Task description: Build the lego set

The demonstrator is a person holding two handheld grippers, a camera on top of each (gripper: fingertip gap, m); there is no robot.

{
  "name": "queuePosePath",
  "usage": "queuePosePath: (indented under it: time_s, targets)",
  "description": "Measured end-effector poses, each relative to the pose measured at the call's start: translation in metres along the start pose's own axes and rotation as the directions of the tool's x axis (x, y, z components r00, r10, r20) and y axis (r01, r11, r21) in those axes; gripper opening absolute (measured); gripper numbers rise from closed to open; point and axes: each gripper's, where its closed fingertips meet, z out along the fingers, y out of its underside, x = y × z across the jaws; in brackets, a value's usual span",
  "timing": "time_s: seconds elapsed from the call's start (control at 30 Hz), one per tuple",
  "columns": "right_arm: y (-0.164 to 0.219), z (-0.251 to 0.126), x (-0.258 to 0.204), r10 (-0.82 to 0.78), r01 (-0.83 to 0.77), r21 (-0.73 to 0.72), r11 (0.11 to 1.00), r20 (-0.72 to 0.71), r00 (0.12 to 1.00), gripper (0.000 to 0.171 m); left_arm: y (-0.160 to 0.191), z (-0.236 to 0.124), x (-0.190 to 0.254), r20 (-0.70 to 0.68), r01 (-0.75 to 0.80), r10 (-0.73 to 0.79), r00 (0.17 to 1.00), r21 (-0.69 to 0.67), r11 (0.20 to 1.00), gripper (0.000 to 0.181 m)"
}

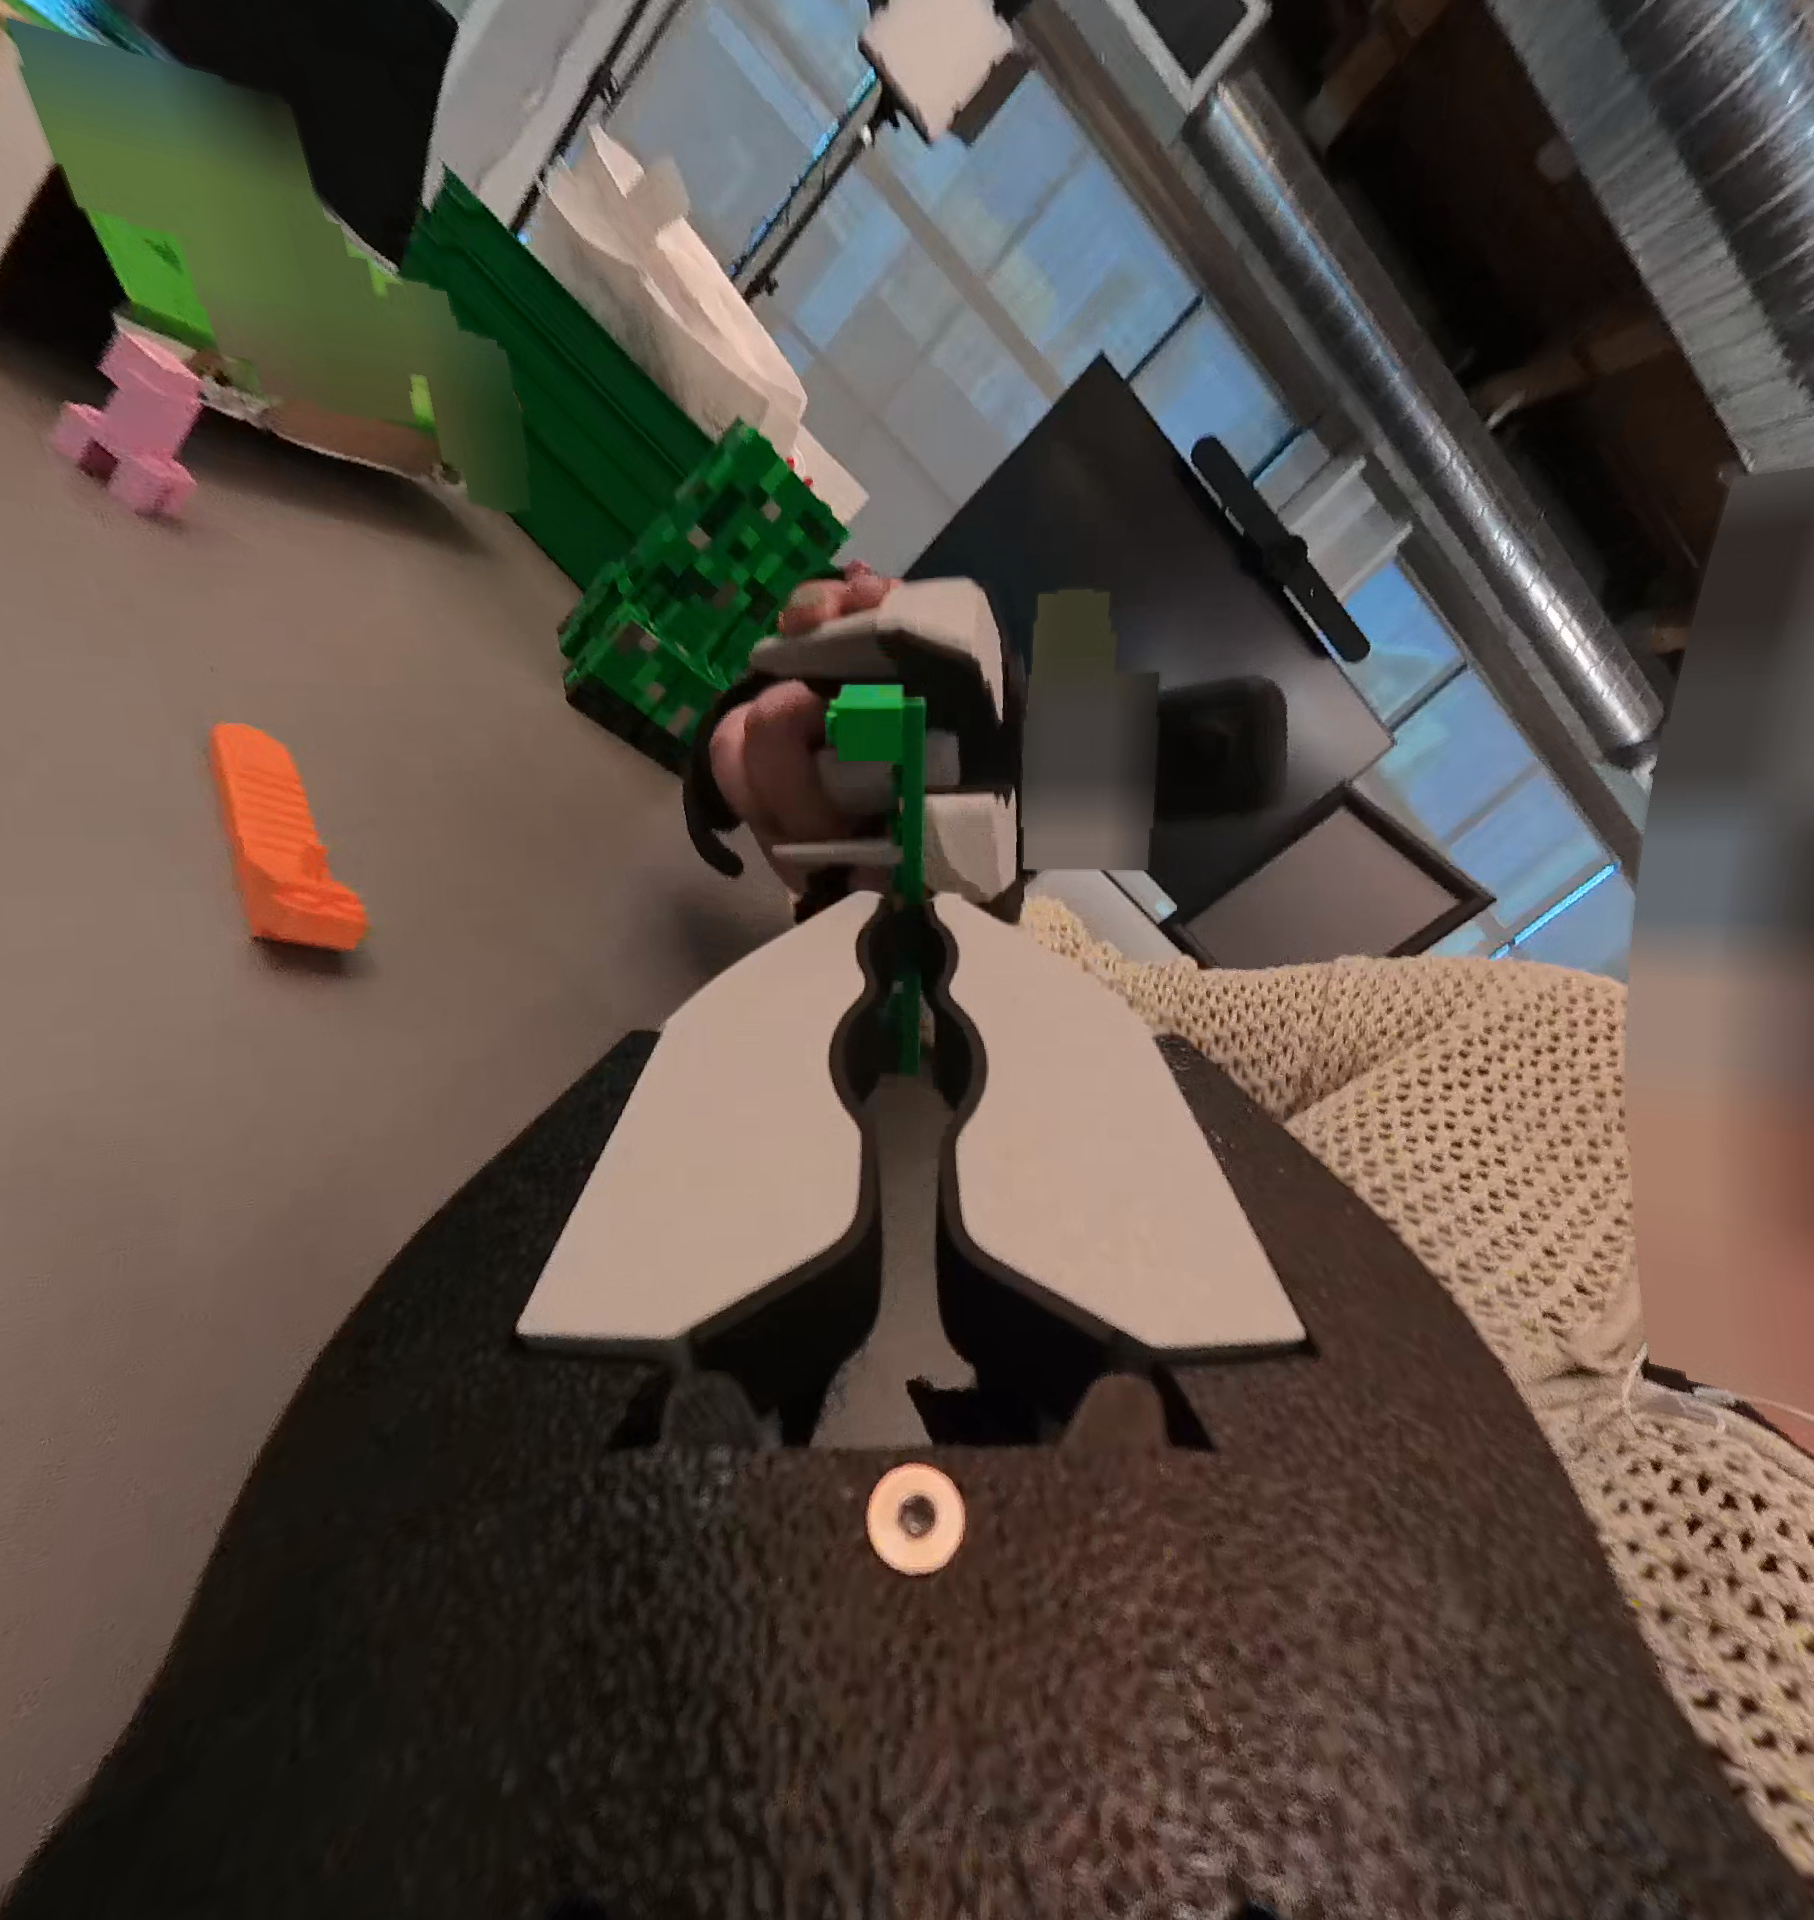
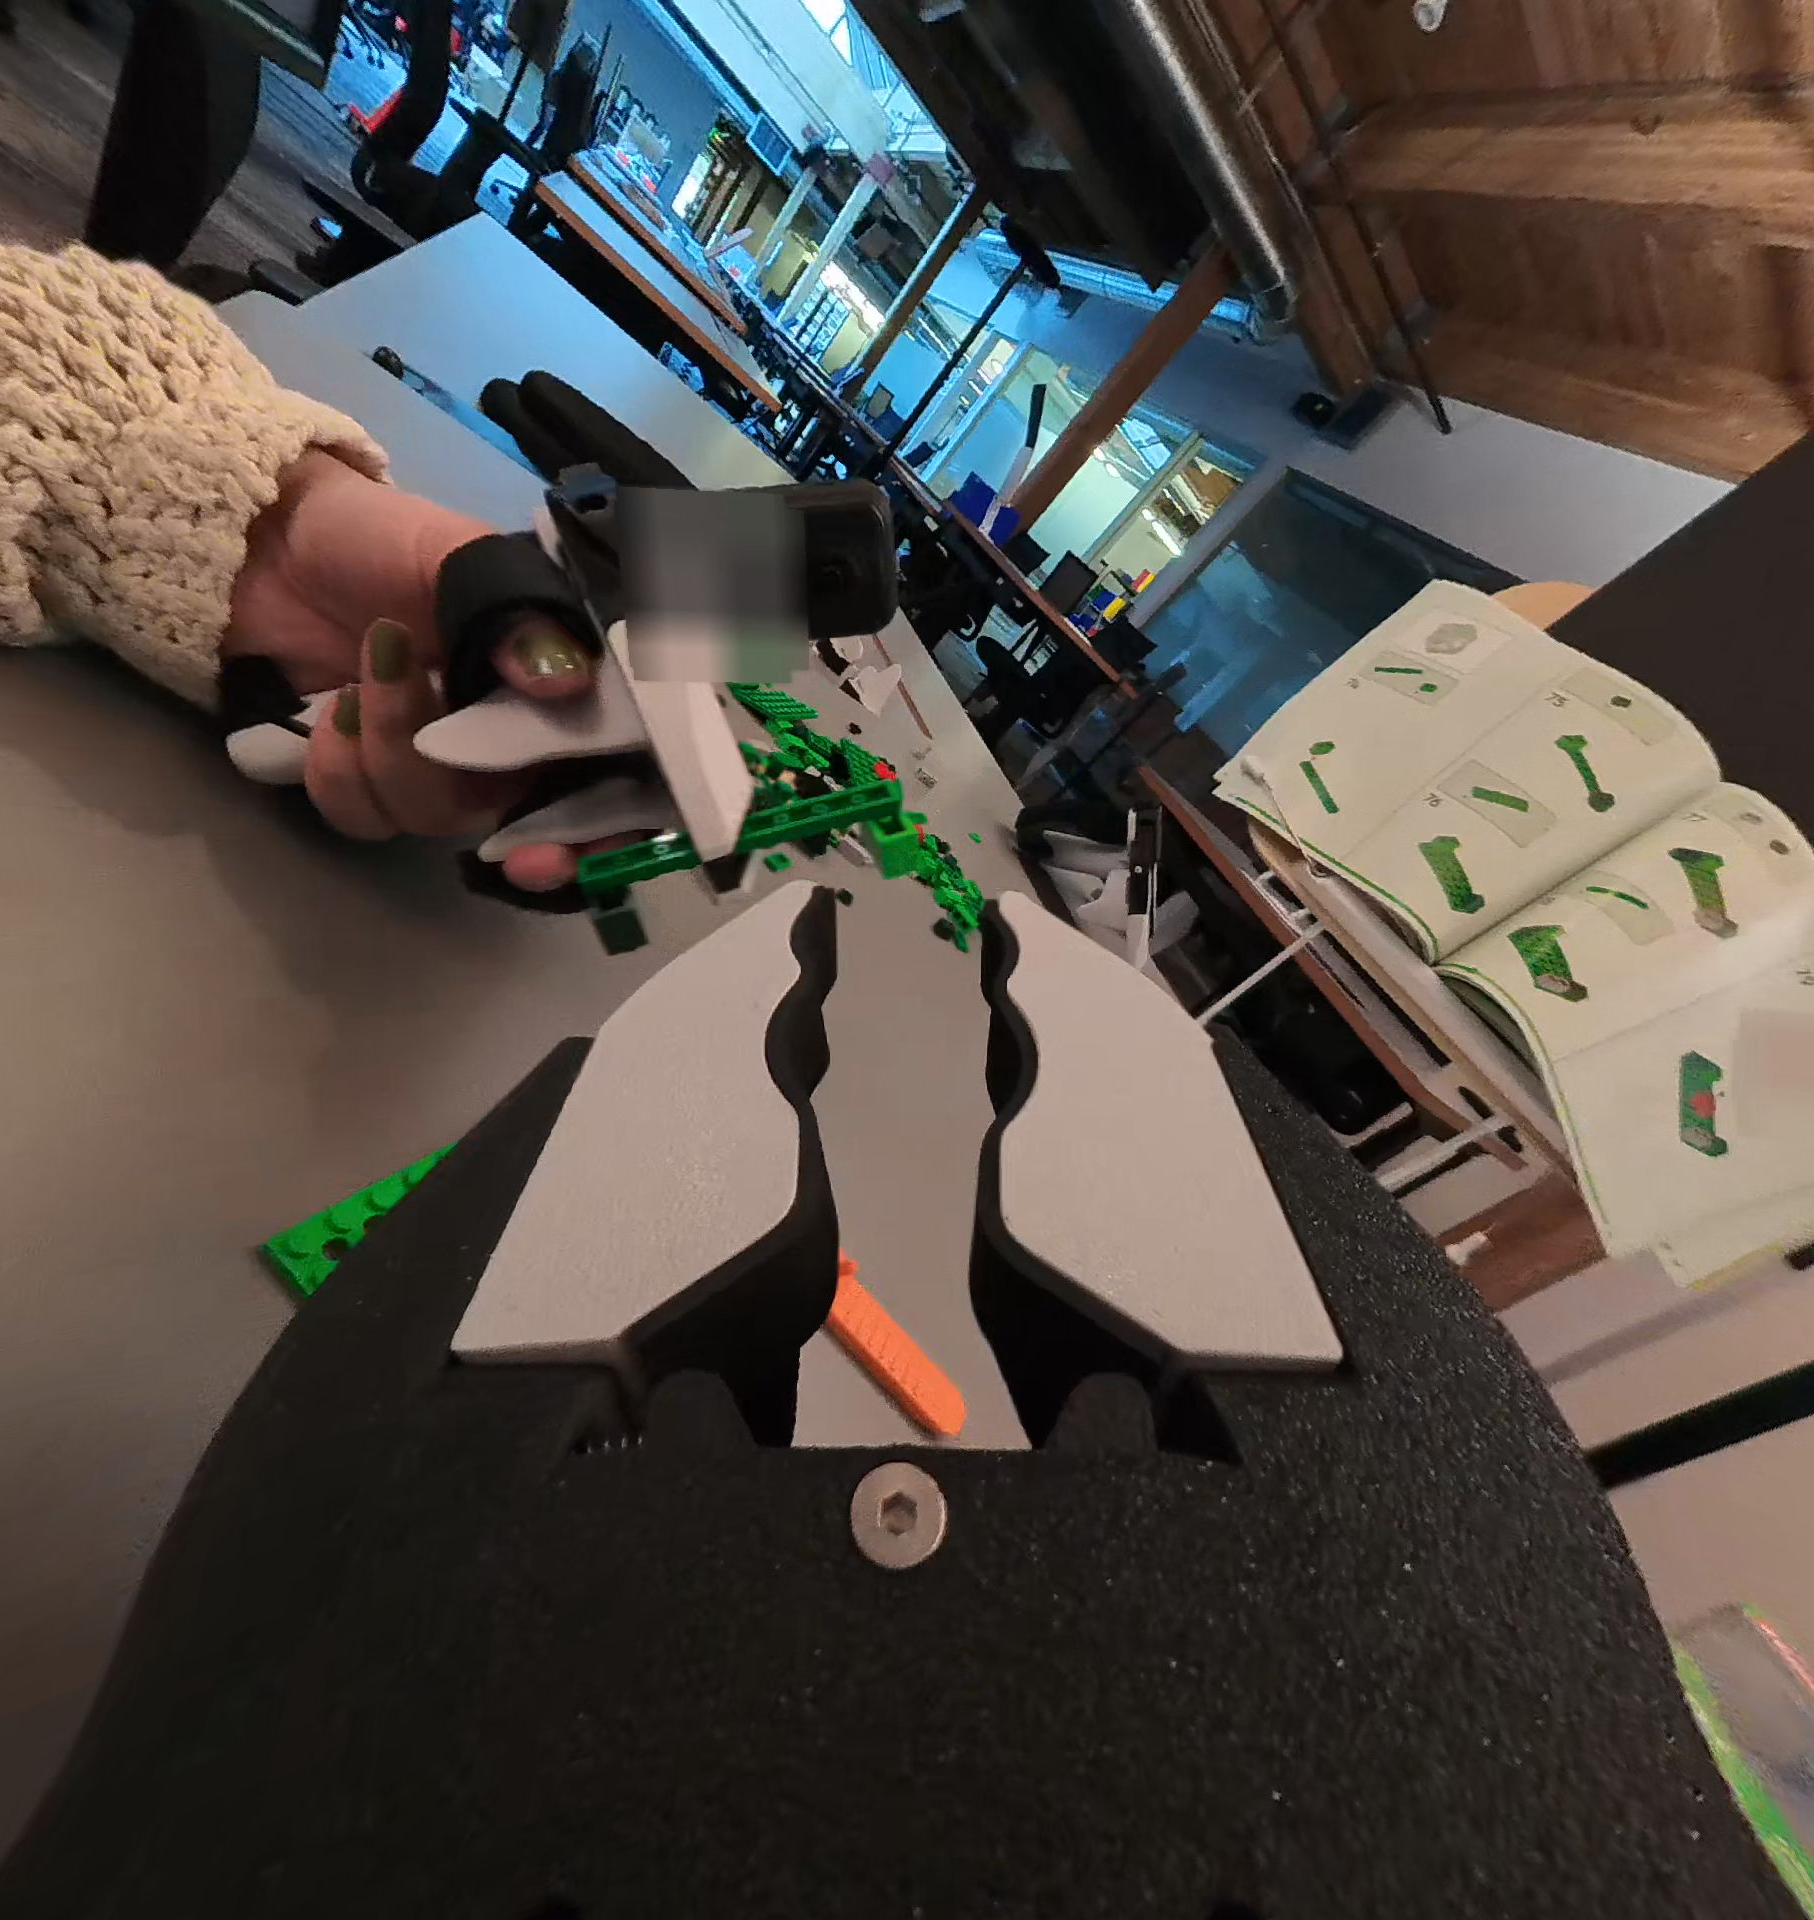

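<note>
My left gripper [image 1: 908, 920] is shut on a thin green lego strip [image 1: 911, 821] seen edge-on, with a small green brick at its far end, held above the grey table. In the right wrist view the same strip [image 2: 747, 831] shows sideways in the left gripper [image 2: 721, 831], with a dark green piece hanging under one end. My right gripper [image 2: 908, 909] is open and empty, just right of the strip. The right gripper also shows in the left wrist view [image 1: 882, 727], straight beyond the strip.
A built green block [image 1: 705, 603], a pink lego figure [image 1: 139, 426] and an orange brick separator [image 1: 279, 836] lie on the table [image 1: 259, 1143]. A pile of loose green pieces [image 2: 913, 852], a green plate [image 2: 347, 1226] and an open instruction booklet [image 2: 1568, 862] are nearby. Left and right tips are no more than a few centimetres apart.
</note>
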Motion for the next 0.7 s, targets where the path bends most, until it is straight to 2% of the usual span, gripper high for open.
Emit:
queuePosePath:
  time_s: [0.2, 0.7]
  targets:
    - [0.0, 0.003, -0.005, -0.046, 0.046, -0.023, 0.999, 0.022, 0.999, 0.025, 0.012, 0.006, 0.004, -0.019, -0.02, 0.018, 1.0, -0.08, 0.997, 0.004]
    - [-0.001, 0.005, -0.017, -0.101, 0.102, -0.015, 0.995, 0.071, 0.992, 0.016, 0.017, 0.007, 0.007, -0.042, -0.014, 0.009, 0.999, -0.11, 0.994, 0.004]
